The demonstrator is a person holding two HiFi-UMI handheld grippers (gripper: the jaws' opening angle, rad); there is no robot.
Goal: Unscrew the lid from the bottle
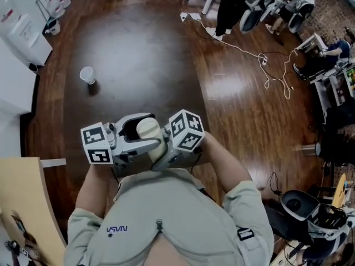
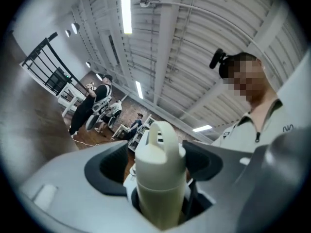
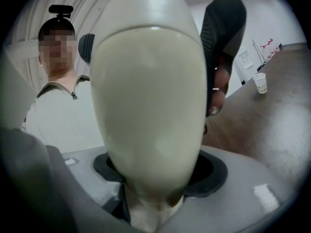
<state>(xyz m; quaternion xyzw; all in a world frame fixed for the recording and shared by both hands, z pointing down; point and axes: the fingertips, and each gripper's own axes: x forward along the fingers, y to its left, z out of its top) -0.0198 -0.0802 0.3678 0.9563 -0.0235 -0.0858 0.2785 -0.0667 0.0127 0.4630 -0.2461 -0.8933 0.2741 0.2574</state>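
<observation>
Right gripper (image 3: pixel 158 171) clamps smooth, rigid cream bottle (image 3: pixel 150 106): looks slippery, probably light. Left gripper (image 2: pixel 155 166) spread around looped lid (image 2: pixel 160 140), pads clear; best hold is lid's sides.

Your right gripper's (image 3: pixel 156 171) jaws clamp the cream bottle (image 3: pixel 150 101), which fills most of the view. A paper cup (image 3: pixel 260 83) stands well apart on the brown floor (image 3: pixel 272 130).
</observation>
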